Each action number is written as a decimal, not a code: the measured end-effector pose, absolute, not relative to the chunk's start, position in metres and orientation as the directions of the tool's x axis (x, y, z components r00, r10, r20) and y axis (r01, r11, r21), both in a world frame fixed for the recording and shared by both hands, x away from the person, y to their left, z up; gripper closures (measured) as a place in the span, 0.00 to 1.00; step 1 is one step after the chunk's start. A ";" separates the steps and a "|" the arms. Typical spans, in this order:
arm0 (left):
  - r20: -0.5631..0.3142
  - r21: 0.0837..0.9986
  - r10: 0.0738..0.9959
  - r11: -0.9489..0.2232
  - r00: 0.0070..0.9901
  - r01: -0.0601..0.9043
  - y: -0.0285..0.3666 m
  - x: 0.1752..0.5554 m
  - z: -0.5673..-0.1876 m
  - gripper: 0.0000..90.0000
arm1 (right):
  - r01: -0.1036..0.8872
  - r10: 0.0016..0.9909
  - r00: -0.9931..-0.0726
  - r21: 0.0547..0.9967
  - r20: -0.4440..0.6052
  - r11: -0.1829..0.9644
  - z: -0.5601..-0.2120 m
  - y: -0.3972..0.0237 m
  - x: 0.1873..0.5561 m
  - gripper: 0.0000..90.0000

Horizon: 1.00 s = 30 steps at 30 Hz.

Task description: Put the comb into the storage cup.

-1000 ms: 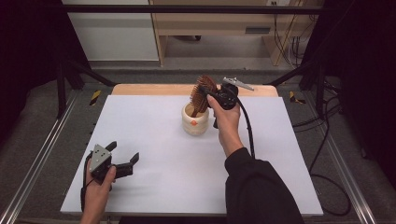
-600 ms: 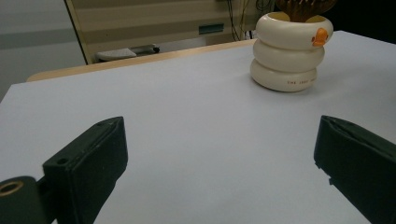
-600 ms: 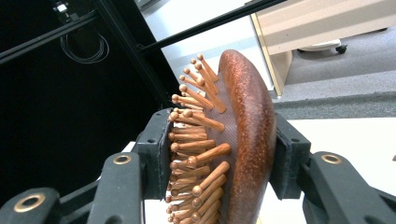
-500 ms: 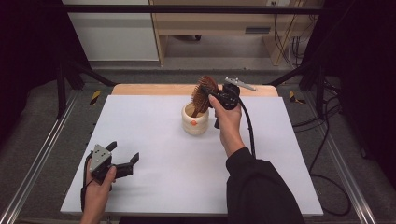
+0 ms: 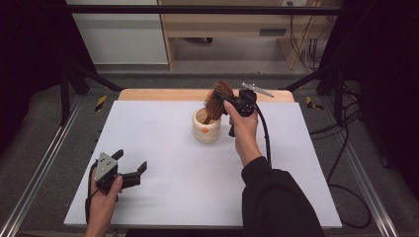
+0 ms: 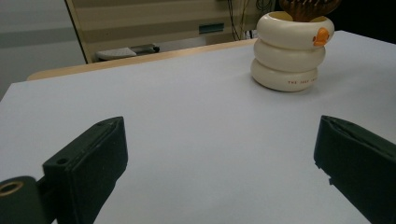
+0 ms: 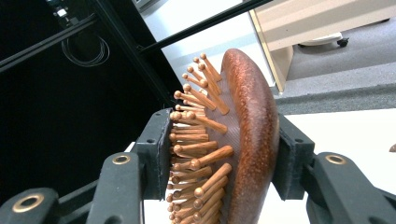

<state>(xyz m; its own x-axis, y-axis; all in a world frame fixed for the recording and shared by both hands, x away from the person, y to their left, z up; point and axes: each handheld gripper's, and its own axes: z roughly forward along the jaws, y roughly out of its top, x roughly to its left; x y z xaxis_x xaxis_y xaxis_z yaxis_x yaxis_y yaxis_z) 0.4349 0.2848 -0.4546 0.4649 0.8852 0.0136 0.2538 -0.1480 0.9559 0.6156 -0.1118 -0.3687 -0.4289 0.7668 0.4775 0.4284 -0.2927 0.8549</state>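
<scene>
The right gripper [image 5: 228, 100] is clamped on the head of a wooden paddle hairbrush [image 5: 217, 101]. In the right gripper view one black pad presses against the tips of the wooden pins and the other against the brush's smooth rounded back [image 7: 252, 140]. The brush's handle end goes down into a cream ringed cup [image 5: 206, 126] that carries a small orange duck bill on its side; how deep the handle reaches inside cannot be told. The cup stands on the white table top [image 5: 197, 173], toward the far side and a little right of the middle, and the brush leans to the right above its rim.

The right hand [image 5: 243, 129] comes in from the near side, its forearm in a dark sleeve [image 5: 276, 202] rising from the near edge toward the far side, the wrist lifted so that the gripper sits above and just to the right of the cup and points left at the brush head. A black cable [image 5: 266, 133] hangs from the gripper along the arm.

The left gripper [image 5: 129, 170] is held low over the near left part of the table, well apart from the cup. The left hand [image 5: 101, 197] wraps its body from the near edge. Its jaws stand wide apart with nothing between them, pointing toward the right and far side; in the left gripper view the cup [image 6: 289, 51] shows beyond them at the upper right.
</scene>
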 end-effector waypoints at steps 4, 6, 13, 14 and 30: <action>0.009 0.956 0.886 -0.143 0.464 0.256 0.285 0.435 -0.455 0.03 | 0.425 0.769 -0.426 0.855 0.478 -0.296 -0.370 -0.113 0.616 0.53; 0.010 0.956 0.886 -0.144 0.464 0.256 0.285 0.435 -0.455 0.03 | 0.430 0.766 -0.424 0.852 0.483 -0.299 -0.370 -0.114 0.616 0.53; 0.013 0.955 0.884 -0.150 0.467 0.256 0.284 0.436 -0.455 0.03 | 0.435 0.767 -0.416 0.848 0.488 -0.303 -0.371 -0.117 0.616 0.52; 0.014 0.955 0.884 -0.150 0.467 0.256 0.284 0.436 -0.455 0.03 | 0.435 0.767 -0.415 0.848 0.489 -0.305 -0.371 -0.117 0.616 0.52; 0.014 0.955 0.884 -0.150 0.467 0.256 0.284 0.436 -0.455 0.03 | 0.439 0.766 -0.412 0.844 0.493 -0.307 -0.372 -0.118 0.617 0.51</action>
<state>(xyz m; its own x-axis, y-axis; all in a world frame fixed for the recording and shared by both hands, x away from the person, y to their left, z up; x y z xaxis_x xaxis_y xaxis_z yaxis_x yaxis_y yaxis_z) 0.4356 0.2840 -0.4554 0.4673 0.8840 0.0137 0.2562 -0.1502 0.9549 0.6169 -0.1180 -0.3720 -0.4120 0.7664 0.4928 0.4390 -0.3070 0.8444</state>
